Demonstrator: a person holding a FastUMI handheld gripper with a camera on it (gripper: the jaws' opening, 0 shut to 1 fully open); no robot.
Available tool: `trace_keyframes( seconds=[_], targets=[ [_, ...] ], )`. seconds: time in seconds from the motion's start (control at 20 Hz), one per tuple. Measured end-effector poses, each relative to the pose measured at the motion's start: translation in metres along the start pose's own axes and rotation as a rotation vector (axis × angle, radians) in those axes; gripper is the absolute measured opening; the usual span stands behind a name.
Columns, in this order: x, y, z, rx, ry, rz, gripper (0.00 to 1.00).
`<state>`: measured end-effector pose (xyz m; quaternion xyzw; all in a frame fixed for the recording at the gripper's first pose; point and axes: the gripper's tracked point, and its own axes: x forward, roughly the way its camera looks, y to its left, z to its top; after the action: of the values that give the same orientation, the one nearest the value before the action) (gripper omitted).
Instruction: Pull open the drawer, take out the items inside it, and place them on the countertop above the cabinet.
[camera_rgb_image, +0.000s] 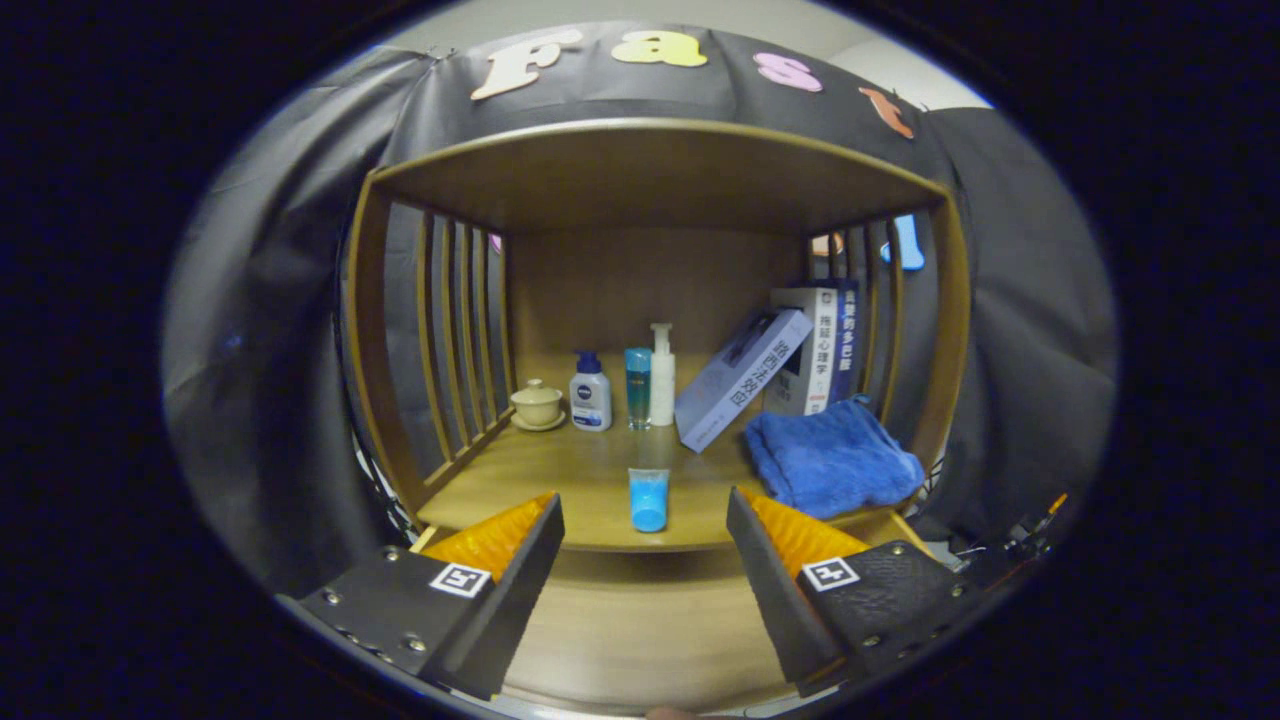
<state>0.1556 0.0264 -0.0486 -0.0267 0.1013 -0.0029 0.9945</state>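
The gripper (645, 520) is hovering with jaws spread wide apart, gripping nothing. A small blue plastic cup (649, 499) is standing upright on the wooden countertop (580, 470), just ahead, between the fingers (505, 535), touching neither.

wooden shelf (600, 470), cup (648, 499), towel (830, 458), books (822, 345)

hand-held gripper (645, 520) level, its two fingers spread wide apart, nothing between them

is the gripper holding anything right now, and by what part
Nothing is held. The gripper is open, its fingers apart, with the blue cup on the shelf beyond them, untouched.
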Motion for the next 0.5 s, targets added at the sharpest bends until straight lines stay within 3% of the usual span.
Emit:
trace_keyframes(
  seconds=[0.5],
  targets=[
    [-0.102,-0.042,-0.025,0.057,-0.097,0.011,0.97]
  ],
)
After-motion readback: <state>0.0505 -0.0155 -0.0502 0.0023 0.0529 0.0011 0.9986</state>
